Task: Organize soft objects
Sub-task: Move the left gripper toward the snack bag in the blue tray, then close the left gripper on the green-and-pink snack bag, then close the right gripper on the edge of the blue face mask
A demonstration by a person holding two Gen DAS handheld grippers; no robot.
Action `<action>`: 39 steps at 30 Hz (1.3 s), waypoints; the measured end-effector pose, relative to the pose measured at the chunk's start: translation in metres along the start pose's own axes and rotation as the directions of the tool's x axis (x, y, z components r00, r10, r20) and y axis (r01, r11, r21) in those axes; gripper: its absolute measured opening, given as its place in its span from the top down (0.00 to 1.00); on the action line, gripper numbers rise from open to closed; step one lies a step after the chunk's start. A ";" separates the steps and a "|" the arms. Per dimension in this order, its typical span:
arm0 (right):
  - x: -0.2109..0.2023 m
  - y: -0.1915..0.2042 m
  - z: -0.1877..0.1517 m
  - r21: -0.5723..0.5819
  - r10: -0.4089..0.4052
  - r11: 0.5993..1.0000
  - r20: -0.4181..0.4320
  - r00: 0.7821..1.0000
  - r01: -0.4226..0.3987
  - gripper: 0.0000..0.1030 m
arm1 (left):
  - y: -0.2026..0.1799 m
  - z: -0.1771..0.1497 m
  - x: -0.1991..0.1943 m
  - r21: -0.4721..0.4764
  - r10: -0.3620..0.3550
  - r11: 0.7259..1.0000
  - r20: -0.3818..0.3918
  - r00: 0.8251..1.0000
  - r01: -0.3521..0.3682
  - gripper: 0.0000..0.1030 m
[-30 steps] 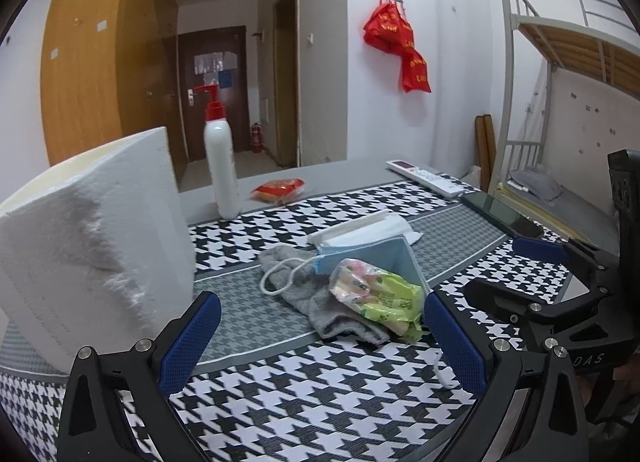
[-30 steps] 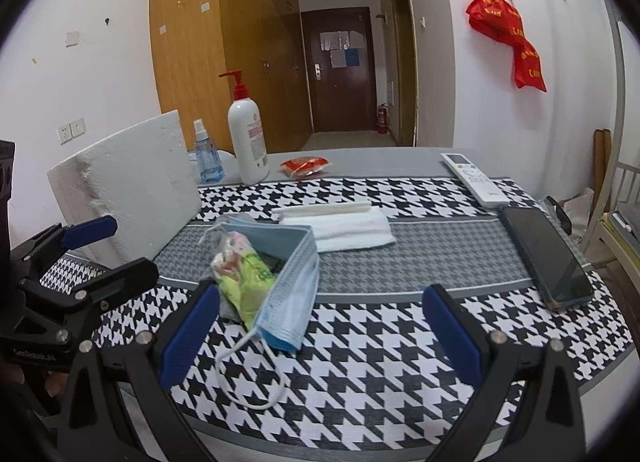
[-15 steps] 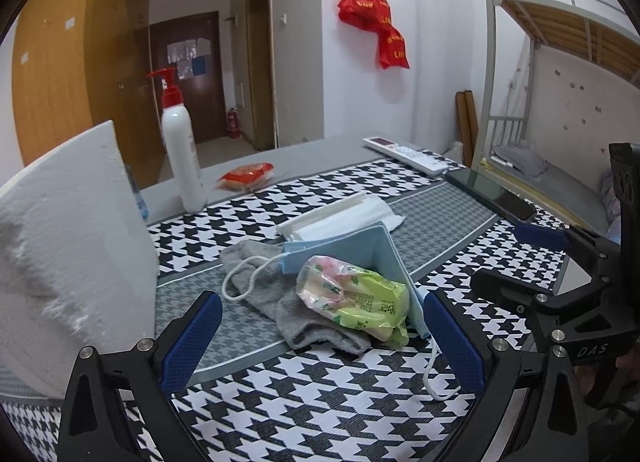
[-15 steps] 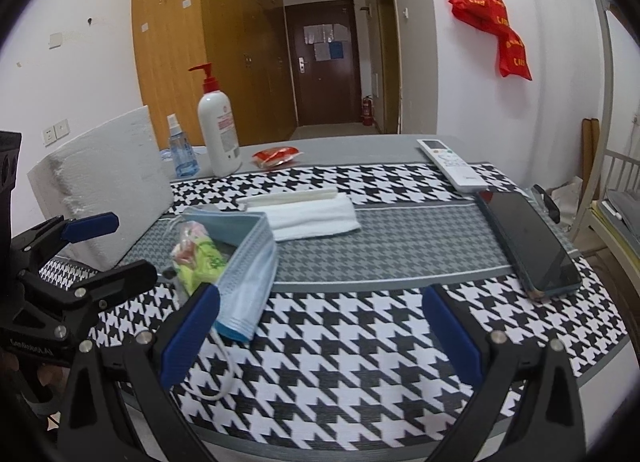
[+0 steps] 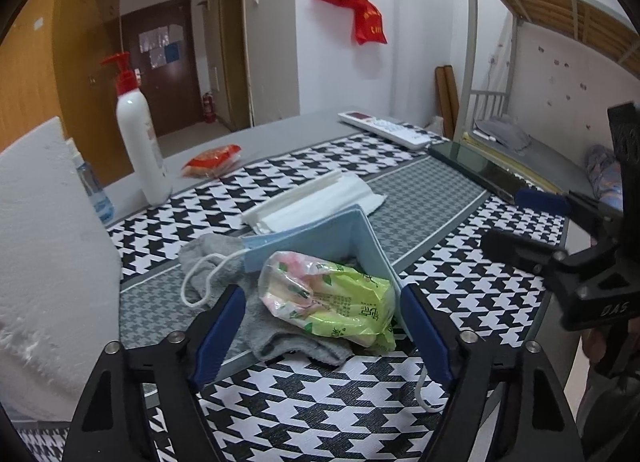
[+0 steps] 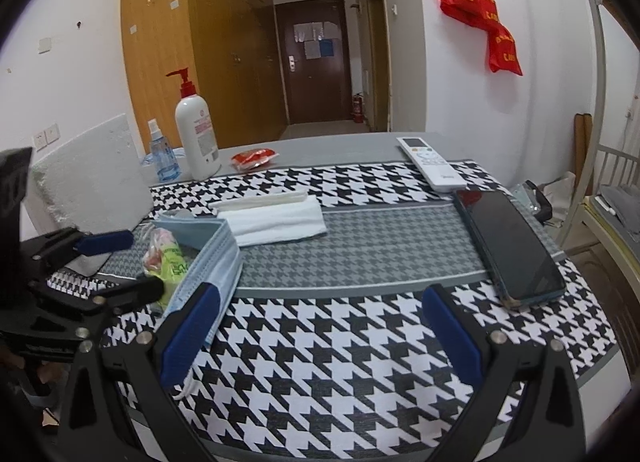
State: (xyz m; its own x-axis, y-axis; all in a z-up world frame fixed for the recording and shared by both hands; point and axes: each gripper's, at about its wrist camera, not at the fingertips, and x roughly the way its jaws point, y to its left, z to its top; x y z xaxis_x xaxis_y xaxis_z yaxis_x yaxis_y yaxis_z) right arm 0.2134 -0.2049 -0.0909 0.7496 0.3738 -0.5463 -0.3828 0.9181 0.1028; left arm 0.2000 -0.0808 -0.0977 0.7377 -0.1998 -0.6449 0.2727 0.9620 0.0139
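Observation:
A pile lies on the houndstooth tablecloth (image 5: 320,414): a grey sock (image 5: 276,330), a green tissue pack (image 5: 340,302) on it, and a light blue face mask (image 5: 320,238) folded up around the pack. My left gripper (image 5: 322,326) straddles the tissue pack and its jaws are closing; the right pad is at the mask's edge, and the left pad shows a gap. A folded white towel (image 5: 316,198) lies behind the pile. My right gripper (image 6: 320,336) hovers open over bare cloth right of the mask (image 6: 208,262), nothing between its fingers.
A white foam block (image 5: 48,262) stands at the left. A pump bottle (image 5: 140,142), a spray bottle (image 6: 162,154) and a red packet (image 5: 212,158) sit at the back. A remote (image 6: 432,162) and a phone (image 6: 508,246) lie on the right. A bunk bed (image 5: 560,2) is beyond the table's right edge.
My left gripper has come forward and lower onto the pile and its jaws have narrowed around the tissue pack. The right gripper has shifted to the right, still open.

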 end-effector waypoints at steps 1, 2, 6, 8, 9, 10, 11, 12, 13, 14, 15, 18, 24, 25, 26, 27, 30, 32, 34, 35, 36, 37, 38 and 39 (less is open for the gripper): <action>0.000 0.000 0.001 -0.003 0.011 1.000 -0.001 1.000 -0.011 0.01 | 0.000 0.000 0.003 0.001 -0.004 1.000 -0.015 1.000 0.004 0.29; 0.001 0.000 0.002 -0.006 0.017 1.000 -0.004 1.000 -0.017 0.01 | 0.000 0.000 0.005 0.003 -0.009 1.000 -0.026 1.000 0.009 0.32; 0.004 0.004 0.006 -0.022 0.047 0.999 -0.012 0.999 -0.047 0.01 | -0.001 0.001 0.009 0.008 -0.015 1.000 -0.039 0.999 0.016 0.34; 0.008 0.006 0.008 -0.025 0.072 0.997 -0.022 0.997 -0.073 0.07 | 0.000 0.001 0.013 0.005 -0.017 1.000 -0.054 0.998 0.017 0.38; 0.011 0.008 0.009 -0.029 0.091 0.995 -0.031 0.995 -0.092 0.08 | 0.001 0.001 0.014 0.000 -0.026 1.000 -0.061 0.998 0.026 0.40; 0.013 0.010 0.009 -0.033 0.101 0.994 -0.036 0.994 -0.103 0.08 | 0.002 0.001 0.015 -0.006 -0.033 0.999 -0.066 0.997 0.032 0.41; 0.015 0.011 0.009 -0.036 0.106 0.994 -0.041 0.994 -0.107 0.09 | 0.003 0.001 0.016 -0.009 -0.035 0.999 -0.069 0.997 0.035 0.48; 0.017 0.013 0.009 -0.041 0.109 0.993 -0.047 0.993 -0.111 0.12 | 0.003 0.001 0.018 -0.006 -0.033 0.999 -0.077 0.997 0.032 0.60; 0.019 0.015 0.010 -0.045 0.116 0.992 -0.053 0.992 -0.119 0.12 | 0.003 0.000 0.019 -0.006 -0.034 0.999 -0.085 0.996 0.033 0.65; 0.022 0.016 0.010 -0.048 0.121 0.991 -0.058 0.991 -0.123 0.12 | 0.004 0.000 0.021 -0.011 -0.036 0.999 -0.095 0.995 0.035 0.68; 0.023 0.017 0.011 -0.050 0.121 0.991 -0.061 0.991 -0.125 0.12 | 0.005 0.000 0.021 -0.016 -0.037 0.999 -0.100 0.994 0.036 0.69; 0.027 0.019 0.012 -0.056 0.129 0.990 -0.069 0.989 -0.132 0.12 | 0.006 0.000 0.022 -0.018 -0.039 0.999 -0.101 0.994 0.037 0.77; 0.032 0.019 0.015 -0.056 0.131 0.989 -0.083 0.988 -0.136 0.12 | 0.003 -0.001 0.013 0.005 -0.063 0.998 -0.080 0.995 0.064 0.80; 0.033 0.019 0.015 -0.056 0.133 0.989 -0.085 0.987 -0.138 0.12 | 0.002 -0.001 0.012 0.012 -0.065 0.998 -0.079 0.995 0.066 0.81; 0.035 0.019 0.015 -0.057 0.138 0.988 -0.090 0.986 -0.143 0.12 | 0.002 -0.001 0.009 0.017 -0.066 0.998 -0.073 0.995 0.068 0.81; 0.036 0.020 0.016 -0.059 0.139 0.988 -0.093 0.986 -0.145 0.12 | 0.002 -0.001 0.007 0.020 -0.068 0.997 -0.070 0.995 0.070 0.81; 0.039 0.024 0.018 -0.069 0.148 0.985 -0.100 0.984 -0.155 0.13 | 0.003 -0.003 0.002 0.023 -0.064 0.998 -0.060 0.996 0.065 0.81; 0.043 0.026 0.020 -0.074 0.152 0.984 -0.113 0.982 -0.161 0.20 | 0.005 -0.005 -0.001 0.028 -0.065 0.997 -0.056 0.996 0.067 0.81; 0.047 0.028 0.021 -0.076 0.156 0.983 -0.134 0.979 -0.167 0.26 | 0.007 -0.006 -0.003 0.024 -0.065 0.998 -0.051 0.997 0.066 0.81; 0.049 0.029 0.022 -0.077 0.158 0.982 -0.143 0.977 -0.170 0.28 | 0.008 -0.006 -0.004 0.020 -0.066 0.998 -0.049 0.997 0.068 0.81; 0.050 0.030 0.022 -0.078 0.156 0.983 -0.150 0.976 -0.169 0.30 | 0.008 -0.007 -0.004 0.018 -0.068 0.997 -0.047 0.997 0.069 0.81; 0.051 0.030 0.023 -0.079 0.152 0.983 -0.153 0.976 -0.165 0.30 | 0.009 -0.006 -0.004 0.017 -0.069 0.997 -0.044 0.997 0.070 0.81; 0.052 0.030 0.023 -0.077 0.150 0.984 -0.157 0.976 -0.163 0.33 | 0.009 -0.007 -0.005 0.017 -0.072 0.997 -0.041 0.997 0.072 0.81; 0.054 0.030 0.025 -0.073 0.149 0.984 -0.163 0.975 -0.162 0.38 | 0.010 -0.007 -0.006 0.017 -0.075 0.997 -0.039 0.996 0.076 0.81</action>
State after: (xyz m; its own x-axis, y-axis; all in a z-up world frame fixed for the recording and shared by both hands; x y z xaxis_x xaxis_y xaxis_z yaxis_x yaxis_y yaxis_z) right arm 0.2554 -0.1538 -0.0966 0.5861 0.4796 -0.6531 -0.5379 0.8331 0.1291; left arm 0.1942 -0.0688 -0.0994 0.6905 -0.2639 -0.6734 0.3384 0.9407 -0.0216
